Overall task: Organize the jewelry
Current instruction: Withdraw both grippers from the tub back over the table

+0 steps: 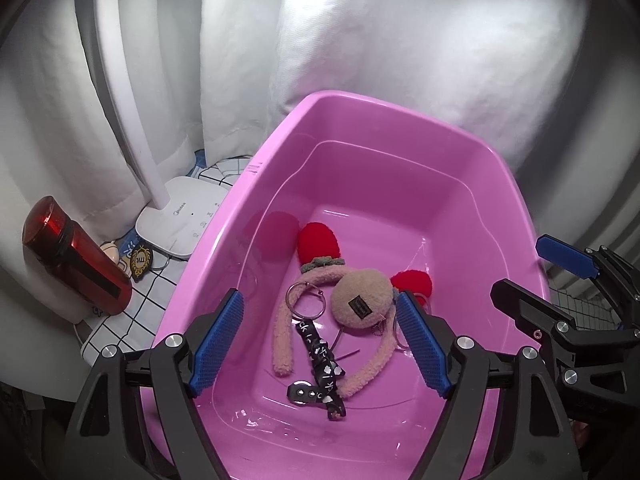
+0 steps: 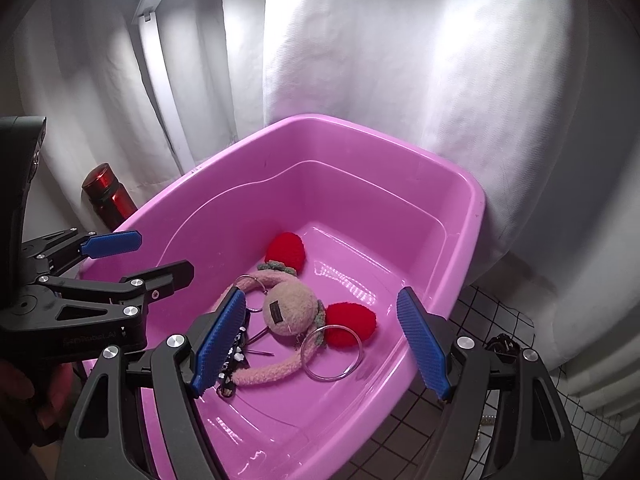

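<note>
The left claw (image 1: 320, 332) hung with its blue fingers (image 1: 218, 336) spread wide over the near end of a pink tub (image 1: 460, 152), gripping nothing. Between and just beyond the fingers, on the tub floor, lay a fuzzy beige headband (image 1: 362, 298) with two red ears (image 1: 319, 242). A metal ring (image 1: 306, 299) sat left of the headband's round pad, and a black printed ribbon (image 1: 320, 360) ran from it toward the claw. To the right of this claw the right claw (image 1: 532, 276) reached in over the tub rim, released too. Far to the left, outside the tub, stood a red bottle (image 1: 76, 256) and a white lamp base (image 1: 182, 216) on a checked cloth (image 1: 144, 304).

From the right wrist, the right claw (image 2: 322, 338) was likewise released and empty above the tub (image 2: 360, 132). The headband (image 2: 290, 308) lay between its fingers, nearer the left one, whose pad (image 2: 218, 344) hid part of the ribbon (image 2: 234, 354). A larger metal ring (image 2: 331, 354) rested by the nearer red ear (image 2: 350, 324), just ahead of the claw. The left claw (image 2: 156, 256) stood off to the left over the rim, open, with the bottle (image 2: 108, 196) behind it. Under the right finger, checked cloth (image 2: 492, 316) covered the table.
</note>
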The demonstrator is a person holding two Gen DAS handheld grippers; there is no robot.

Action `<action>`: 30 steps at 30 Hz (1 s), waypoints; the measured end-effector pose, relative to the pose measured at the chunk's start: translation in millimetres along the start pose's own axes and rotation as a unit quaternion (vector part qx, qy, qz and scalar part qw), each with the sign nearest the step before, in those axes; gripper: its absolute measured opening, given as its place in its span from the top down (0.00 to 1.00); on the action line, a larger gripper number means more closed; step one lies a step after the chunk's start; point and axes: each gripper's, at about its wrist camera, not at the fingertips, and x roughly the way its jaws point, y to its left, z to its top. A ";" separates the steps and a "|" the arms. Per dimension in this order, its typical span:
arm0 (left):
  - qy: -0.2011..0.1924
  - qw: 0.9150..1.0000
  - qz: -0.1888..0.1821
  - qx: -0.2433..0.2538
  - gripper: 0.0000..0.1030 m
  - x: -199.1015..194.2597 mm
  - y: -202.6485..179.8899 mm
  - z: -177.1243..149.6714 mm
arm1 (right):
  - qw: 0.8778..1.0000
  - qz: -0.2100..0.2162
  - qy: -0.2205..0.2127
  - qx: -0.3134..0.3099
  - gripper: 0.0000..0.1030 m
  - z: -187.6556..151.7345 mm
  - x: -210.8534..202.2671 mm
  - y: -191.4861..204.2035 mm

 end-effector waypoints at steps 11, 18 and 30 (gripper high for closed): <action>0.003 1.000 0.007 -0.006 0.23 -14.5 -20.6 -13.7 | 1.000 0.014 -0.016 0.011 0.27 -19.1 -37.2 -14.1; -0.006 1.000 0.009 -0.005 0.20 -29.4 -44.8 -30.5 | 0.999 0.023 -0.030 0.026 0.27 -52.2 -69.4 -27.5; -0.049 0.998 -0.049 0.008 0.18 -73.2 -118.3 -72.3 | 0.995 -0.026 -0.043 0.083 0.27 -153.9 -131.7 -105.2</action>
